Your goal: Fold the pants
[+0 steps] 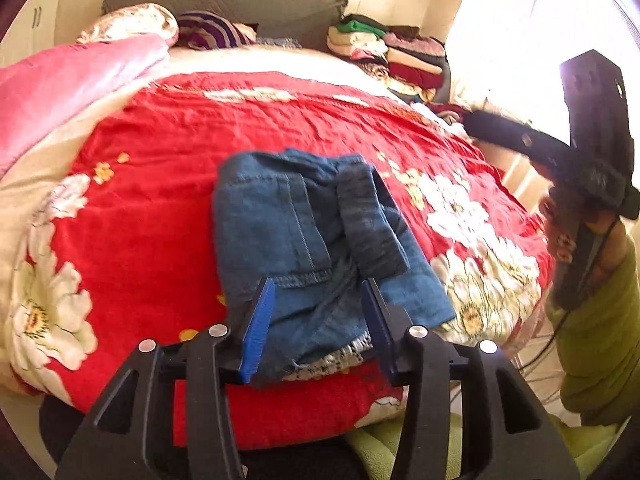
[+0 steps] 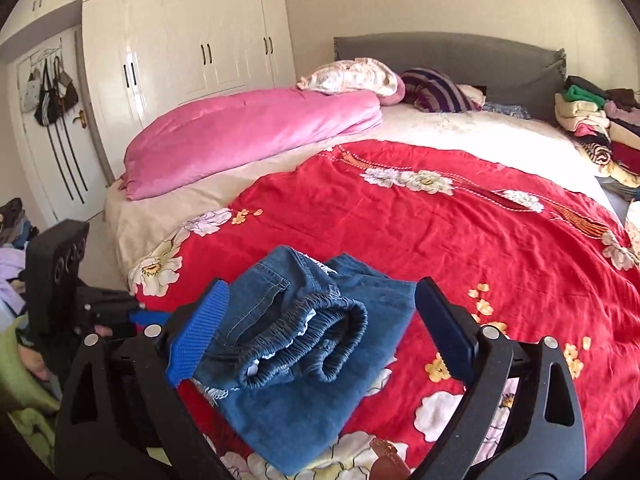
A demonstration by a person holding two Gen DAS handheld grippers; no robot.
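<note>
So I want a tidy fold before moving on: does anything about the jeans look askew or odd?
Yes. The folded jeans on the red bedspread are uneven: the elastic waistband bunches up in a loose roll on top, and white patterned lining pokes out at the near edge.

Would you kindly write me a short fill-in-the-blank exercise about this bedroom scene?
1. The folded denim pants lie on a ____ floral bedspread.
2. The rolled quilt beside the bedspread is ____.
3. The right gripper has its fingers ____.
4. The wardrobe doors are ____.

Missing words: red; pink; open; white
</note>
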